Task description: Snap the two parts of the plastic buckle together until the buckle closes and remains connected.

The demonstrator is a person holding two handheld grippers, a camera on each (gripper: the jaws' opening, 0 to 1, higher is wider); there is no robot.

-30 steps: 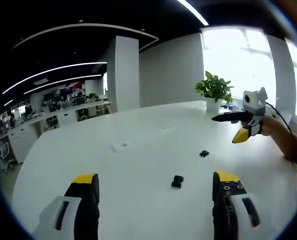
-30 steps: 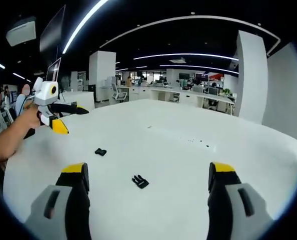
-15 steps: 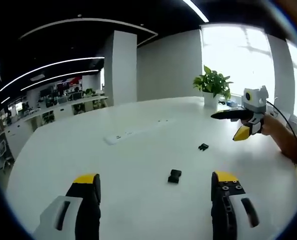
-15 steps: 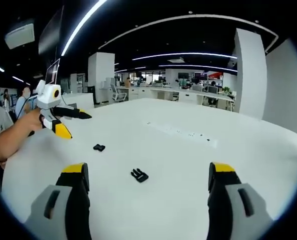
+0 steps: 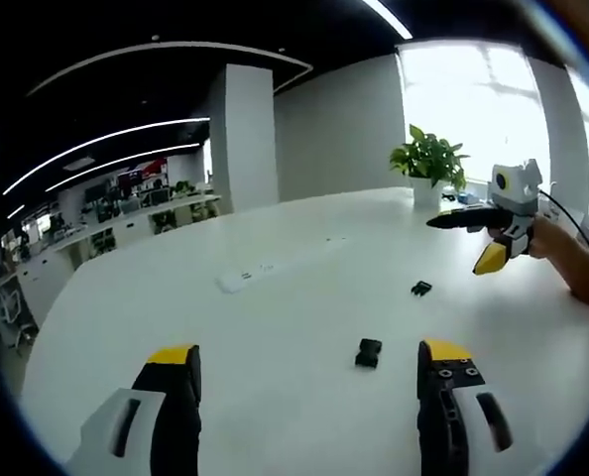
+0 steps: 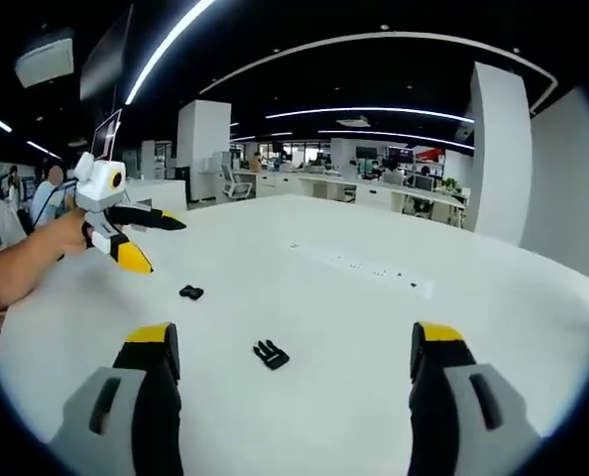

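Observation:
Two small black buckle parts lie apart on the white table point(image 5: 275, 327). The blocky part point(image 5: 369, 352) sits just ahead of my left gripper point(image 5: 307, 355), which is open with nothing between its yellow-tipped jaws. Farther right lies the pronged part point(image 5: 420, 289). Beyond it my right gripper point(image 5: 456, 246) hangs above the table in a hand, open. In the right gripper view the pronged part point(image 6: 270, 353) lies near my right gripper point(image 6: 294, 335), whose jaws stand wide apart. The blocky part point(image 6: 190, 292) lies farther left, below my left gripper point(image 6: 164, 247).
A potted plant point(image 5: 428, 164) stands at the table's far edge by the window. A white power strip point(image 5: 240, 281) lies mid-table. A thick white pillar point(image 5: 245, 139) and office desks stand beyond. A person's forearm point(image 6: 22, 263) comes in over the table's left edge.
Both views have drifted a little with the hands. The two buckle parts lie where they were, and both grippers stay open above the table.

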